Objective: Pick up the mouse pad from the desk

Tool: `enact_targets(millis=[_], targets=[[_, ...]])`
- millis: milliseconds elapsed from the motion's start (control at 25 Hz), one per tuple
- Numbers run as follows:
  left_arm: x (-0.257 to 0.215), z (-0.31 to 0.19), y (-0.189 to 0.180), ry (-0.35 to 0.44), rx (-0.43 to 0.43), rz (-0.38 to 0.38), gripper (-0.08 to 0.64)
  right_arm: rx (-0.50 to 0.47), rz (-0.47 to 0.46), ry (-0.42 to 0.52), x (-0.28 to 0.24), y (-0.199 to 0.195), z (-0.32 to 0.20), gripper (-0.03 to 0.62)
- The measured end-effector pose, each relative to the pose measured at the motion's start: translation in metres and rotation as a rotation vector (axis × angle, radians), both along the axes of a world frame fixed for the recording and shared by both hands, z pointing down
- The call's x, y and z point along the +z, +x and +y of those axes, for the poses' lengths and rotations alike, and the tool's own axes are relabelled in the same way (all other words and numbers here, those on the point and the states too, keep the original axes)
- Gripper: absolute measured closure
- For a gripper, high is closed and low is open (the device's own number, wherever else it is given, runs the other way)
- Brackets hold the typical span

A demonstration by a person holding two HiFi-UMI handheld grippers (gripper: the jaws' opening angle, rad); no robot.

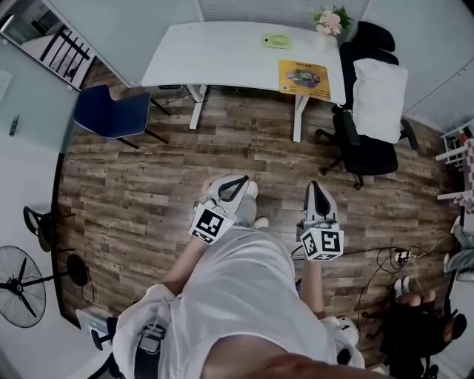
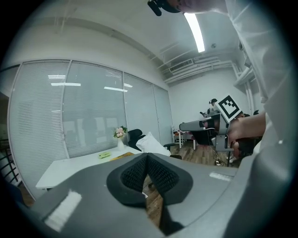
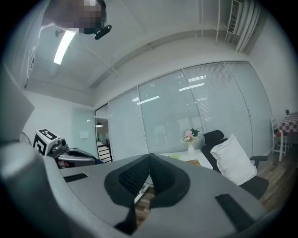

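The yellow mouse pad [image 1: 304, 78] lies flat on the right part of the white desk [image 1: 215, 59], far ahead of both grippers. Its edge also shows past the jaws in the left gripper view [image 2: 122, 157] and the right gripper view [image 3: 193, 162]. My left gripper [image 1: 241, 181] and right gripper [image 1: 317, 186] are held side by side over the wooden floor, well short of the desk. Both point toward it. In their own views the left gripper [image 2: 147, 155] and the right gripper [image 3: 150, 155] have their pads together with nothing between them.
A green item [image 1: 276, 41] and a vase of flowers [image 1: 331, 21] also stand on the desk. A black office chair with a white pillow [image 1: 378, 100] is right of the desk, a blue chair [image 1: 111, 115] left of it. A fan [image 1: 18, 285] and floor cables [image 1: 385, 259] flank me.
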State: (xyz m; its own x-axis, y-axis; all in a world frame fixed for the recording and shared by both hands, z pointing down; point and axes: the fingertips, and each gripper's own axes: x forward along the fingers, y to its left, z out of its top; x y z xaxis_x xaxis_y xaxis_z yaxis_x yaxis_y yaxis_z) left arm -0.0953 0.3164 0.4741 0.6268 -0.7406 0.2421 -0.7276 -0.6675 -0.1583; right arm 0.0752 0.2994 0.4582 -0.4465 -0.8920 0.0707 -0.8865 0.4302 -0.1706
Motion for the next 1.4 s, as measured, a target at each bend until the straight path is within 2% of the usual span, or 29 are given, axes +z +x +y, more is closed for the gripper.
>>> enact_targets(millis=[160, 320, 600, 680, 920, 1160, 1400], targets=[[0.000, -0.012, -0.002, 0.010, -0.008, 0.000, 0.571, -0.007, 0.019, -0.006, 0.005, -0.004, -0.009, 0.594], [-0.005, -0.033, -0.007, 0.041, 0.018, -0.008, 0.571, -0.017, 0.053, -0.004, 0.002, -0.007, -0.026, 0.594], [-0.002, -0.123, -0.028, 0.023, -0.132, 0.075, 0.571, 0.010, 0.135, 0.023, -0.008, -0.001, -0.092, 0.594], [-0.002, -0.149, -0.025, 0.031, -0.130, 0.101, 0.571, 0.007, 0.153, 0.045, -0.014, -0.005, -0.120, 0.594], [-0.002, -0.232, -0.012, 0.045, -0.074, 0.146, 0.571, -0.018, 0.176, 0.034, -0.035, -0.022, -0.204, 0.595], [-0.012, -0.294, -0.011, 0.060, -0.052, 0.196, 0.571, 0.013, 0.174, 0.030, -0.045, -0.018, -0.257, 0.594], [-0.012, -0.337, -0.011, 0.046, -0.085, 0.183, 0.571, 0.022, 0.174, 0.006, -0.034, -0.004, -0.302, 0.594]])
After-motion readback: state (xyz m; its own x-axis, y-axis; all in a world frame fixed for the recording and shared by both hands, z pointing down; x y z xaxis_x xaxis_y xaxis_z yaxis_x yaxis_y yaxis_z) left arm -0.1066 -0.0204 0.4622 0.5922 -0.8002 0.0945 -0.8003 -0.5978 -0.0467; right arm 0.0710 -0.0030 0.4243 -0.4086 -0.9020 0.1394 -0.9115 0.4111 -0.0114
